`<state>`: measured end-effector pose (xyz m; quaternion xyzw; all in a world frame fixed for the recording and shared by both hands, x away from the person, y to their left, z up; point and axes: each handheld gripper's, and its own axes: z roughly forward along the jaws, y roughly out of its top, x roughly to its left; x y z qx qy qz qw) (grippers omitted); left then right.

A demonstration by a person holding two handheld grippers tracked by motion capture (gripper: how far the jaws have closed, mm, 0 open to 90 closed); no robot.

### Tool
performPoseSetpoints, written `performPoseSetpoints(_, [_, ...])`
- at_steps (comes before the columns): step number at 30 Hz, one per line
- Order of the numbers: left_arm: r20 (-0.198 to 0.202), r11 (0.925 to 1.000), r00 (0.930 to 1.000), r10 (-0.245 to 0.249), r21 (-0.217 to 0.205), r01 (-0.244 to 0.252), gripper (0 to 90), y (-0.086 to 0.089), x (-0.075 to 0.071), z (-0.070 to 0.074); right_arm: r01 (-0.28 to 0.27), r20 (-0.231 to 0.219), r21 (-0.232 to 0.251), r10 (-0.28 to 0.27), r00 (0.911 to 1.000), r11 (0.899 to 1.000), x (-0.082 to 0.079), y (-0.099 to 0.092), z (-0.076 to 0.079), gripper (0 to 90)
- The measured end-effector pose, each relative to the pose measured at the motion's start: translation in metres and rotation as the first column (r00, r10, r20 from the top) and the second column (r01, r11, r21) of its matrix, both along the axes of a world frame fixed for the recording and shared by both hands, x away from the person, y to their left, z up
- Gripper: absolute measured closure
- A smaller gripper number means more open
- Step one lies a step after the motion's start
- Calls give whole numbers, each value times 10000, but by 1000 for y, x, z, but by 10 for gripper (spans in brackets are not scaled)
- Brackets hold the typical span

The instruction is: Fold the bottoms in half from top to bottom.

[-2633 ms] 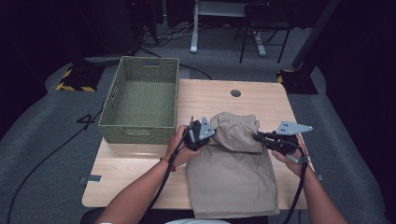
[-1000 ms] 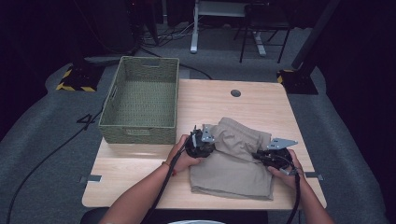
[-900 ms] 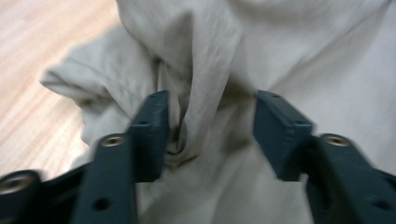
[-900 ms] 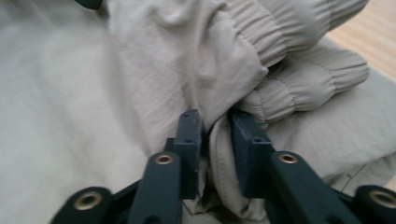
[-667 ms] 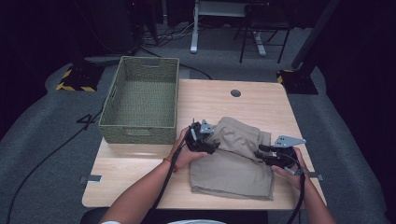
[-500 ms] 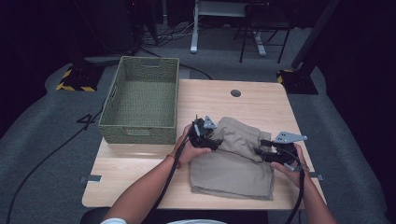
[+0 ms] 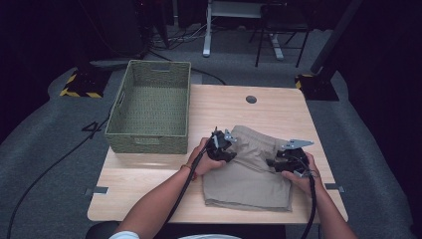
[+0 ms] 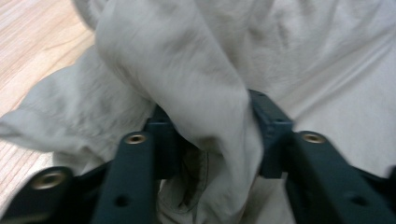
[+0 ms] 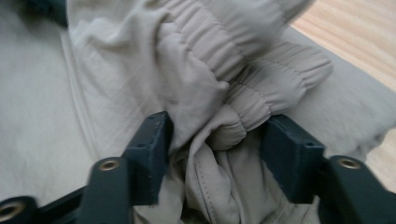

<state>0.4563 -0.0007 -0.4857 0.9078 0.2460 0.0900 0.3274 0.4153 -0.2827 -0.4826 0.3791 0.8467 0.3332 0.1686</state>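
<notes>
One table: my wooden table (image 7: 149,174) carries everything I count here; its place matches the earlier frames.
One basket: the woven green basket (image 7: 152,112) stands at the table's far left corner, same spot as before, well apart from my hands.
One garment: the beige shorts (image 7: 249,179) lie on the near right part of the table, between my two hands; in the oldest frame they reached the table's near edge, and now their top is folded over the lower part, so they are a shorter, thicker bundle.
Fold, compared: a second ago my right hand sat lower on the cloth; it is now a little higher, at the right edge of the fold.
Two tongs: one per hand.
Left gripper (image 7: 221,147): at the fold's upper left corner; its jaws have just been closing, and in the left gripper view a thick bunch of the shorts (image 8: 201,93) sits pinched between both pads, so I am grasping the cloth.
Right gripper (image 7: 278,160): at the right edge; its jaws have just been closing too, with the gathered elastic waistband (image 9: 252,79) and loose cloth bunched between them, pads pressing on it.
</notes>
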Motion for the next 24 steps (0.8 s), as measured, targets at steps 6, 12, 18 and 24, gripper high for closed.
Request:
performPoseSetpoints(6, [757, 9997, 9970, 132, 200, -147, 729, 1, 0, 7, -576, 359, 196, 569, 9977, 9981, 1, 3, 5, 775])
performPoseSetpoints(12, [1577, 9994, 9872, 242, -288, -199, 729, 7, -1, 30, -602, 1204, 768, 507, 9914, 9952, 0, -2, 24, 792])
performPoseSetpoints(18, [2262, 9971, 9740, -113, -712, 281, 706, 17, -17, 55, -1266, 2012, 1412, 967, 9748, 9819, -13, -10, 52, 785])
performPoseSetpoints(24, [2726, 9869, 9554, -1139, -798, 1405, 665, 35, -49, 63, -2619, 2445, 1666, 2175, 9450, 9506, -38, -14, 64, 755])
